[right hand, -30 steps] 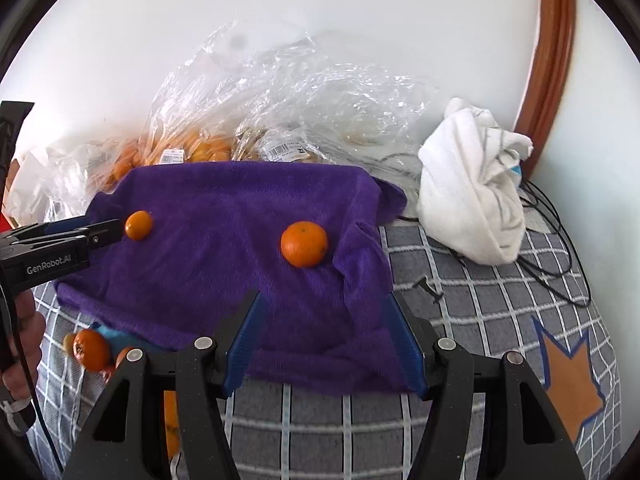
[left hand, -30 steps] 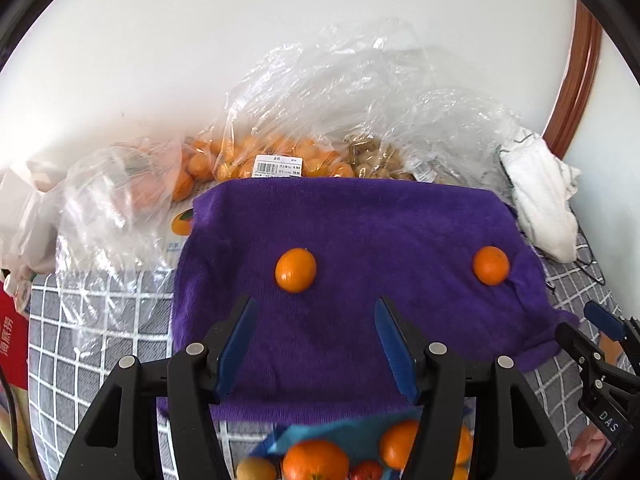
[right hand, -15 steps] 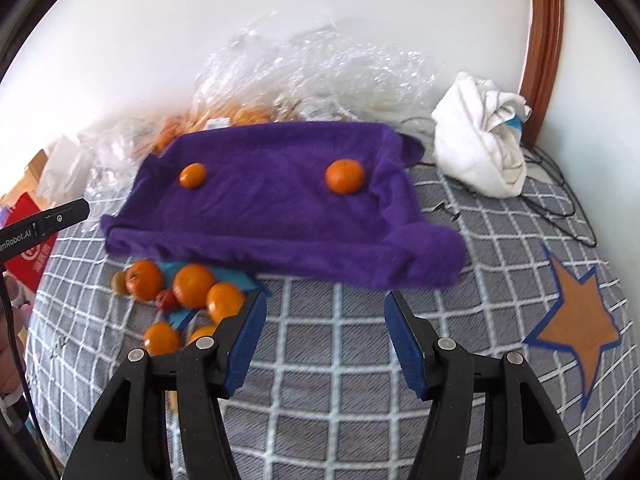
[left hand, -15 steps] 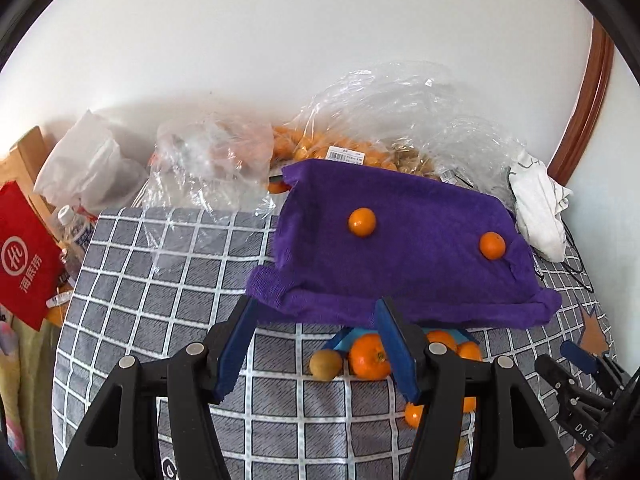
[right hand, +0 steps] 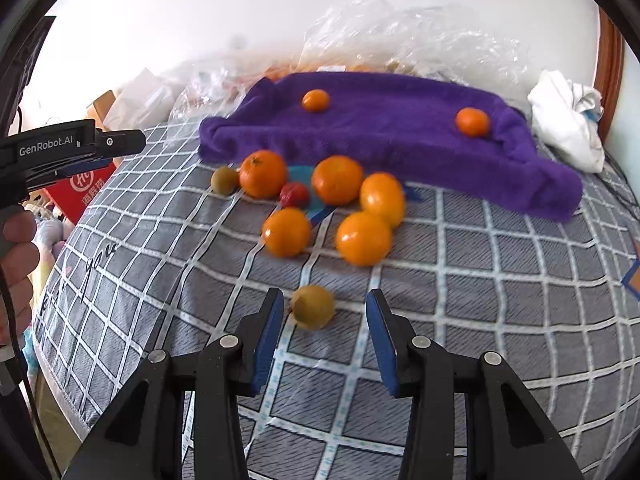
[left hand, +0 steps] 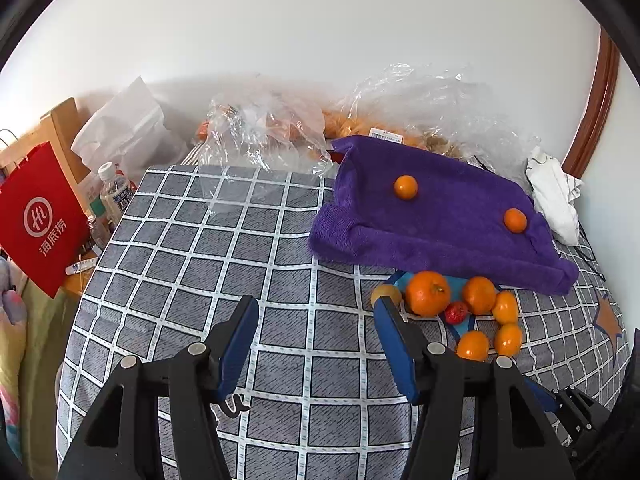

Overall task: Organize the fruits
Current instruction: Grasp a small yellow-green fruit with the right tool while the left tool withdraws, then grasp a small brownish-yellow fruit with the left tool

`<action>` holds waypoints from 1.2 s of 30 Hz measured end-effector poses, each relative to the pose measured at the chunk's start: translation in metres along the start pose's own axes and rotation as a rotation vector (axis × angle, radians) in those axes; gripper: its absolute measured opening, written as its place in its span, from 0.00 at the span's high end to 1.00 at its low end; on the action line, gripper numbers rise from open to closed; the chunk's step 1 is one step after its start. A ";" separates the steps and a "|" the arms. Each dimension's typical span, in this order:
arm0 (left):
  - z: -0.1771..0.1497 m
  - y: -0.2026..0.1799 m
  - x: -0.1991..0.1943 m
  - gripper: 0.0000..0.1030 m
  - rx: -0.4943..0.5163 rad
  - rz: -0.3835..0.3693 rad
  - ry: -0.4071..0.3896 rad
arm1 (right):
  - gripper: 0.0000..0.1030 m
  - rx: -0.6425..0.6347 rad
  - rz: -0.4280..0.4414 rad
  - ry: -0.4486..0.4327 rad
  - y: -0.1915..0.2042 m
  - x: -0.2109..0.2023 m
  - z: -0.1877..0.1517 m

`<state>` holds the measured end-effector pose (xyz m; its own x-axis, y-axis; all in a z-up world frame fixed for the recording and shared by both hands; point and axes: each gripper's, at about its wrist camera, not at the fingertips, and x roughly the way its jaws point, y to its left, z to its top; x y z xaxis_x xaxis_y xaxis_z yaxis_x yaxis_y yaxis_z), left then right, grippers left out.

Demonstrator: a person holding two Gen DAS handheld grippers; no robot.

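A purple towel [left hand: 440, 220] [right hand: 380, 136] lies on a grey checked bedspread [left hand: 240, 264] with two small oranges [left hand: 405, 187] [left hand: 515, 220] on it. In front of the towel sits a cluster of several oranges [right hand: 338, 180] [left hand: 428, 294], a small red fruit [right hand: 294, 195] and a yellow-green fruit [right hand: 225, 180]. Another yellow-green fruit [right hand: 313, 306] lies just ahead of my right gripper [right hand: 324, 312], which is open and empty. My left gripper [left hand: 316, 320] is open and empty, left of the cluster.
Clear plastic bags of fruit [left hand: 280, 128] [right hand: 400, 48] lie behind the towel by the wall. A white cloth [left hand: 554, 196] [right hand: 568, 120] is at the right. A red paper bag [left hand: 40, 216] and water bottle [left hand: 116, 192] stand off the bed's left edge.
Both grippers have pulled back from the towel toward me. The fruit cluster and more of the bedspread have come into view. Both stay open.
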<state>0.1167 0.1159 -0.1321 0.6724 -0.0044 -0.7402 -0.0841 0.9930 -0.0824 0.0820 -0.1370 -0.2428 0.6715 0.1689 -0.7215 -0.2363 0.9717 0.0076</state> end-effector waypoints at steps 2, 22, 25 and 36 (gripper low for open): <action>-0.005 0.000 0.003 0.44 0.003 -0.009 0.004 | 0.66 0.007 -0.014 0.004 0.000 0.005 -0.004; -0.018 -0.038 0.077 0.62 0.000 -0.126 0.064 | 0.76 0.075 -0.196 -0.088 -0.100 -0.015 0.013; -0.019 -0.046 0.081 0.66 0.036 -0.102 0.027 | 0.76 0.080 -0.196 -0.095 -0.108 -0.011 0.016; -0.018 -0.032 0.082 0.74 -0.041 -0.161 0.012 | 0.76 0.090 -0.200 -0.114 -0.112 -0.004 0.018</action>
<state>0.1615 0.0812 -0.2017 0.6705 -0.1650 -0.7234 -0.0058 0.9738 -0.2275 0.1186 -0.2434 -0.2282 0.7749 -0.0151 -0.6319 -0.0312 0.9976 -0.0621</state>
